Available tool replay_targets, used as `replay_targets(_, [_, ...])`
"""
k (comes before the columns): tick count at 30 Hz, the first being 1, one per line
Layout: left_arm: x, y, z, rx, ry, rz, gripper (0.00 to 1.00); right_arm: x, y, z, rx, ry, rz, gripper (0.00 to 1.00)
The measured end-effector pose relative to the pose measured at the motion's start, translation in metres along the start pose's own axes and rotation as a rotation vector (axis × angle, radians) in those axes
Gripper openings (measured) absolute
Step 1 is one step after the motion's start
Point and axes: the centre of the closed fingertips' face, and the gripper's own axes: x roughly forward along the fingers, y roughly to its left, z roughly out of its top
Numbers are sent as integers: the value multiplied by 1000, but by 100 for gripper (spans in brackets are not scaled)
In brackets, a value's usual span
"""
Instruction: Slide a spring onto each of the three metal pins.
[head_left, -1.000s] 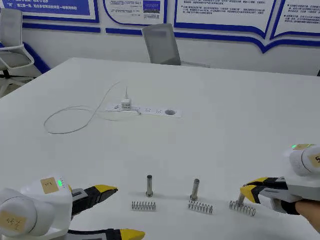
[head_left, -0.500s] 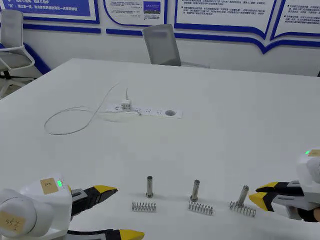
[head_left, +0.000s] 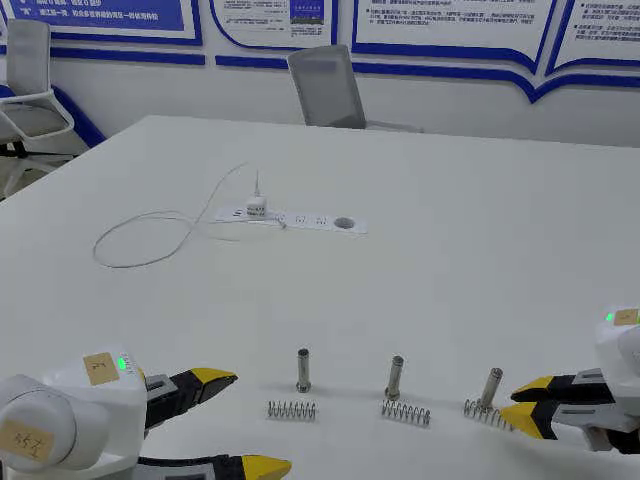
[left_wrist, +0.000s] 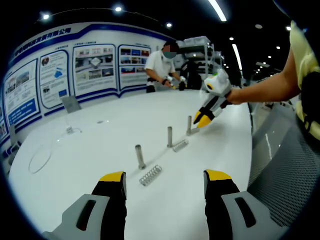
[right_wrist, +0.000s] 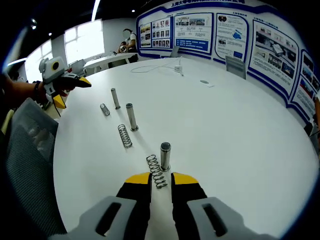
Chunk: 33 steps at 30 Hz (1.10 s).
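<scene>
Nearest the person, the left gripper hangs low over the front left of the white table. Its yellow-tipped jaws are spread wide and hold nothing. In the left gripper view the gap between them shows bare tabletop, well short of the parts.

The right gripper sits at the front right, its jaws released and only narrowly parted. In the right gripper view the near end of the right spring lies on the table in that narrow gap; I cannot tell whether either jaw touches it. The spring lies flat, running away from the jaws. Its far end is just beside the foot of the right pin, which stands upright with no spring on it.

Next along the row, the middle pin stands upright and bare, with the middle spring lying on its side just in front of it. The left pin is likewise upright and bare, with the left spring flat just in front of it. The three pins form a line across the table's front.

Farther back, mid-table, lies a white power strip with a charger plugged in. A thin white cable loops off to the left. Beyond the far edge, a grey office chair stands before a wall of blue-bordered posters. In the left gripper view a person in a white shirt stands in the background.
</scene>
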Motion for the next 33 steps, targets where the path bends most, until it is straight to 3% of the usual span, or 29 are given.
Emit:
replay_targets(12, [1, 0, -1, -4, 4, -1, 64, 6, 1, -16, -22, 33, 44, 16])
replay_targets(33, [2, 0, -4, -8, 7, -5, 63, 7, 5, -16, -70, 36, 54, 12])
